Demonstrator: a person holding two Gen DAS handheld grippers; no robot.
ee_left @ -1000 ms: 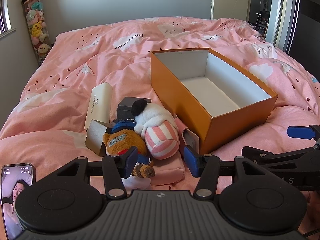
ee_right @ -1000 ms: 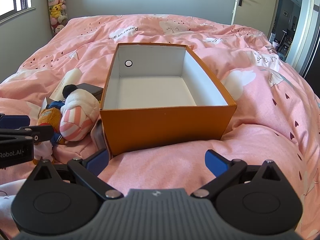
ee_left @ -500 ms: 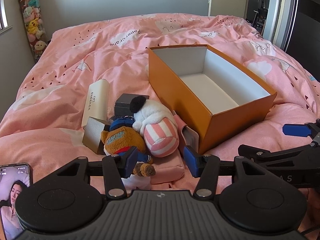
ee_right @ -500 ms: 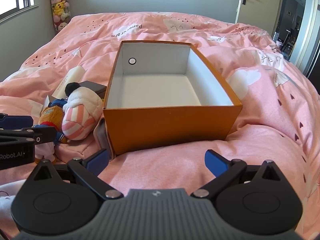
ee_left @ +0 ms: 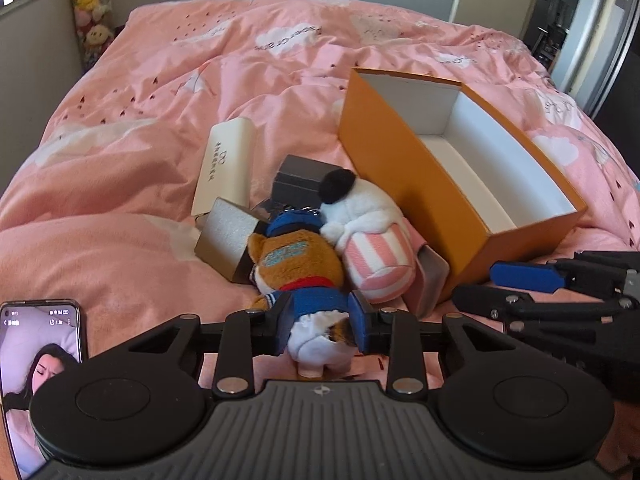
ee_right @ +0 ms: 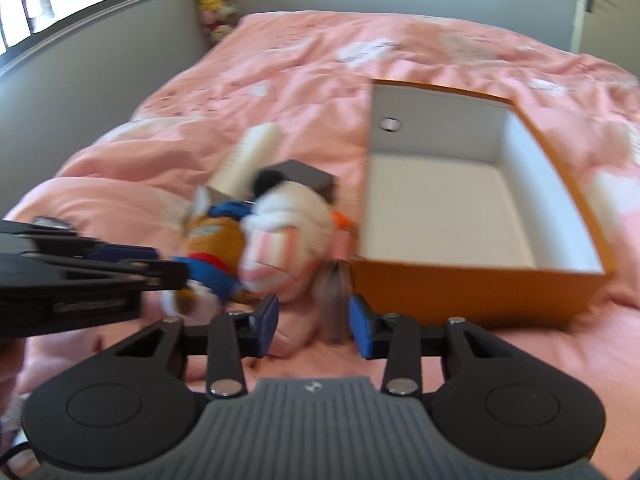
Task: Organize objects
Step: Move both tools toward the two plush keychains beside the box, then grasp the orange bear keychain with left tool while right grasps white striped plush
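Bed (ee_left: 168, 80): pink duvet, soft and uneven; carries everything.
Box (ee_left: 404, 168): orange card, open top, nothing inside; stiff and light, likely slides on the duvet if nudged; stands just right of the pile.
White case (ee_left: 226, 162): long, rigid, smooth; probably slippery; best taken across its narrow sides.
Striped plush (ee_left: 372, 236): soft, light; leans against the box wall and touches the fox.
Fox plush (ee_left: 298, 264): soft, light, squashy; lies at the near edge of the pile; best held at the blue-clad middle, not a limb.
Dark box (ee_left: 302, 178): small, stiff, behind the plush toys.
Grey box (ee_left: 226, 240): small, stiff, left of the fox.
Left gripper (ee_left: 322, 326): jaws either side of the fox's lower body, touching or nearly so.
Right gripper (ee_right: 314, 322): jaws spread around a pink pouch edge; blurred.
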